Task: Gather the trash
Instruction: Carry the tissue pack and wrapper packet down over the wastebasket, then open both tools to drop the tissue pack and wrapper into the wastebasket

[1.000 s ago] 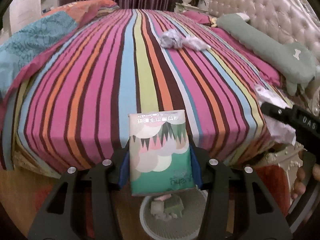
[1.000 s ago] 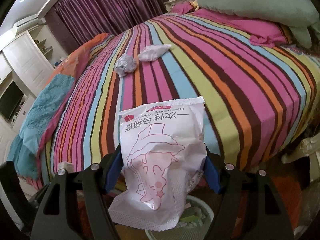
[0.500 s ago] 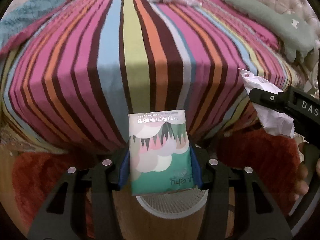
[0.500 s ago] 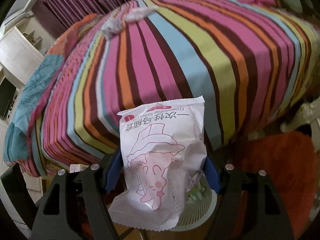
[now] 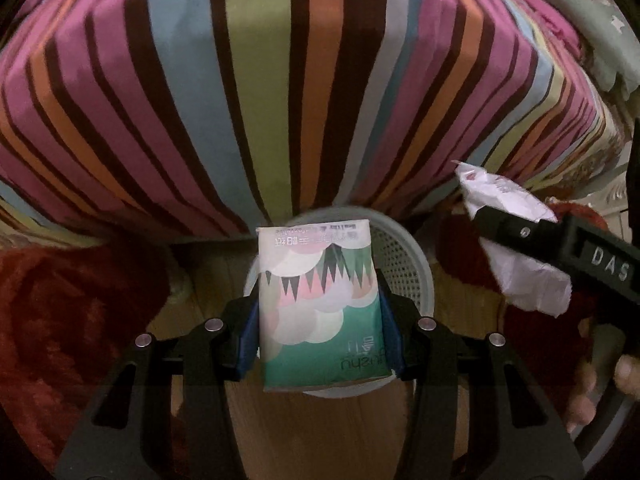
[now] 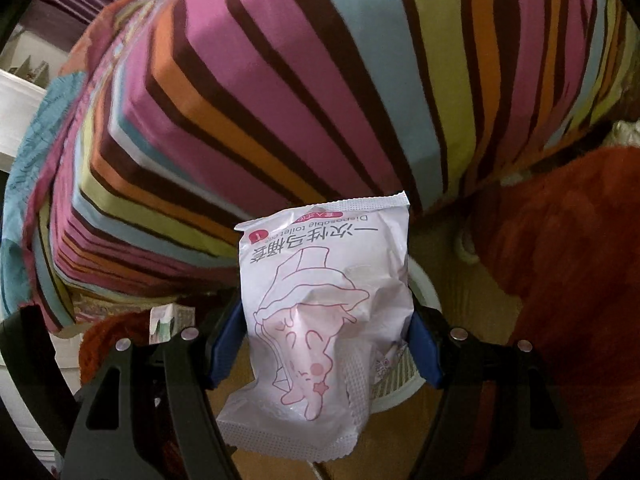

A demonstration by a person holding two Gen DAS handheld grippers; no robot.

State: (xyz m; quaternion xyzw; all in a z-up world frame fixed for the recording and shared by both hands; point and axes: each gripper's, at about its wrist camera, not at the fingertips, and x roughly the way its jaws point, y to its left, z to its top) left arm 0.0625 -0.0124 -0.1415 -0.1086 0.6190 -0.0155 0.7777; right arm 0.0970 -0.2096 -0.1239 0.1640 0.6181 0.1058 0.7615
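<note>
My left gripper (image 5: pixel 320 332) is shut on a green and white tissue pack (image 5: pixel 320 308), its blue pads pressing both sides. Directly below the pack stands a white mesh waste basket (image 5: pixel 404 256) on the wooden floor. My right gripper (image 6: pixel 324 340) is shut on a white wrapper with a pink cartoon print (image 6: pixel 320 304), which hangs over the same basket's rim (image 6: pixel 424 284). In the left wrist view the right gripper's black finger and the crumpled wrapper (image 5: pixel 520 276) show at the right. The left one's tissue pack (image 6: pixel 164 320) peeks in at the lower left of the right wrist view.
The striped bedspread (image 5: pixel 280 80) drops over the bed's edge just behind the basket. A red shaggy rug (image 5: pixel 68 320) lies left of it, and more rug (image 6: pixel 560 260) to its right. A person's fingers (image 5: pixel 600 380) hold the right gripper's handle. A green pillow (image 5: pixel 600 40) lies far right.
Both grippers have come down and tipped steeply downward, from looking across the bed top to hanging over the basket. Each keeps its hold on its item. The basket now fills more of both views.
</note>
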